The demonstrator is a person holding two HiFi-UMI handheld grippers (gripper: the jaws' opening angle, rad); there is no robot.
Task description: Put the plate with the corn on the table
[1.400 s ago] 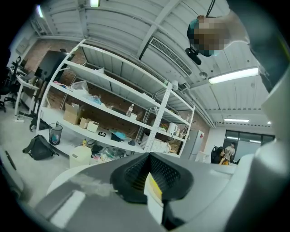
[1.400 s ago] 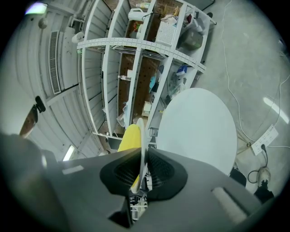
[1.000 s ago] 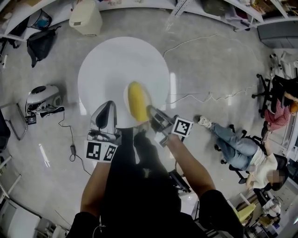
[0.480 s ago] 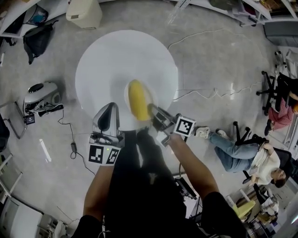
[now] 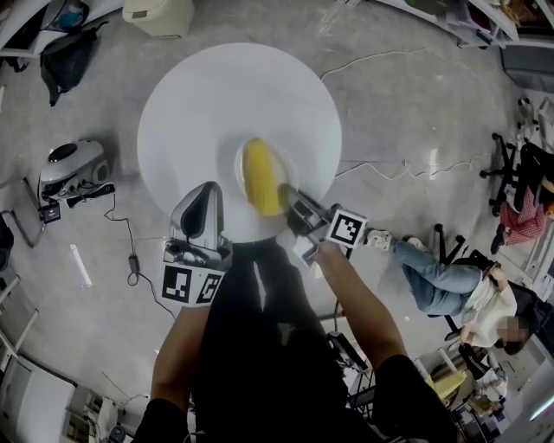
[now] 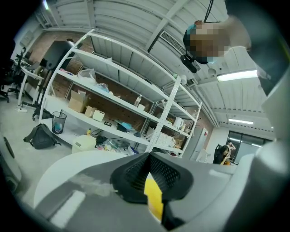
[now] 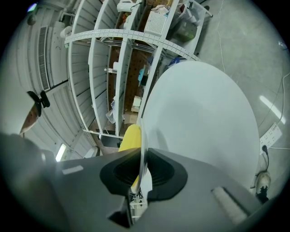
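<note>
A round white table [image 5: 208, 104] fills the upper middle of the head view. A white plate [image 5: 245, 192] carrying a yellow corn cob [image 5: 262, 177] hangs over the table's near right part; I cannot tell whether it touches the top. My right gripper [image 5: 292, 205] is shut on the plate's near rim. In the right gripper view the plate [image 7: 143, 136] shows edge-on between the pads, with the corn [image 7: 131, 136] to its left. My left gripper [image 5: 197, 216] points at the table's near edge, left of the plate, with its jaws together and holding nothing.
On the grey floor lie a beige bin [image 5: 160, 13], a black bag [image 5: 69, 43], a white-grey device [image 5: 65, 169] and cables [image 5: 389, 164]. A person [image 5: 450, 285] sits at the right, near office chairs [image 5: 519, 173]. White shelving [image 6: 113, 104] stands behind the table.
The table has grown larger and nearer in the head view. The right gripper with the plate and corn has moved slightly further over the table's near edge. The left gripper keeps its place beside it.
</note>
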